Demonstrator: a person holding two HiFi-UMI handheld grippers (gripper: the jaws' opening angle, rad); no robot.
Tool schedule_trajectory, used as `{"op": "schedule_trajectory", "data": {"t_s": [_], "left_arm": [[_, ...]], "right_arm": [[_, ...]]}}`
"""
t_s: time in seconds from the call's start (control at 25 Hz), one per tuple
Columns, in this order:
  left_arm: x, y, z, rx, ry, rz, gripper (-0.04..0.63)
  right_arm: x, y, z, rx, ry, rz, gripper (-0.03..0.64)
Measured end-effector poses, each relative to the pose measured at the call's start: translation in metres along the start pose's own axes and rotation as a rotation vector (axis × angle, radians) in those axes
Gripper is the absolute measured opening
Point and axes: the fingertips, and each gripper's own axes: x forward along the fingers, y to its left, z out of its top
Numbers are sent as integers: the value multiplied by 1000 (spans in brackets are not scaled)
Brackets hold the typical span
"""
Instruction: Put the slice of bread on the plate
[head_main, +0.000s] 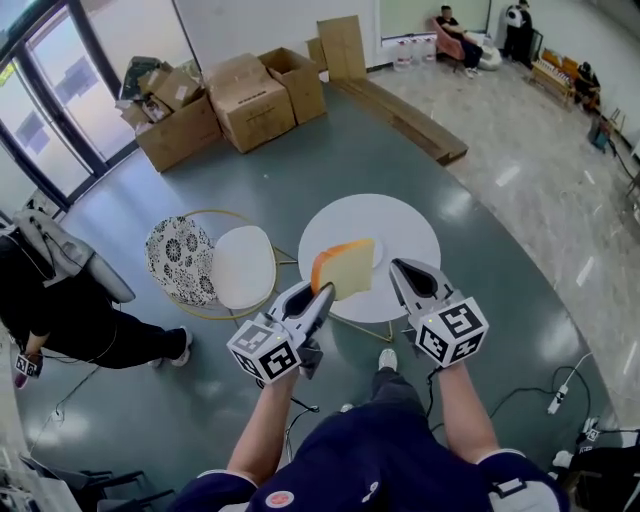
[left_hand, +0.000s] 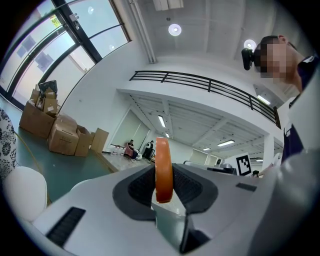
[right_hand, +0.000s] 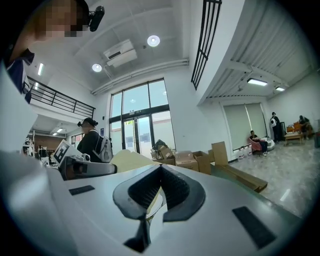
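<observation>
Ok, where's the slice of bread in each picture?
Head view: the slice of bread is in the middle, held by the left gripper above the white table.
Left gripper view: dead centre, edge-on between the jaws.
Right gripper view: left of centre, its pale face showing beyond the jaws.
Shared landmark: the cardboard boxes.

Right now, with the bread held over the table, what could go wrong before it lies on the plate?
1. The left gripper pinches the slice of bread only near its lower corner, so the slice may swing or slip out.
2. The plate is white on a white table and is mostly hidden behind the slice in the head view, so the release could miss it.
</observation>
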Motion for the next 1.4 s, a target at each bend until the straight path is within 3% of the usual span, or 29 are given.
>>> {"op": "schedule_trajectory", "data": {"t_s": [0.84,1.4], "left_arm": [[150,59,3,-15,47,116,97],[182,106,-30,-84,140,104,97]], "right_arm": [[68,-151,-4,9,63,89,6],[106,-174,-29,47,120,75,6]]}}
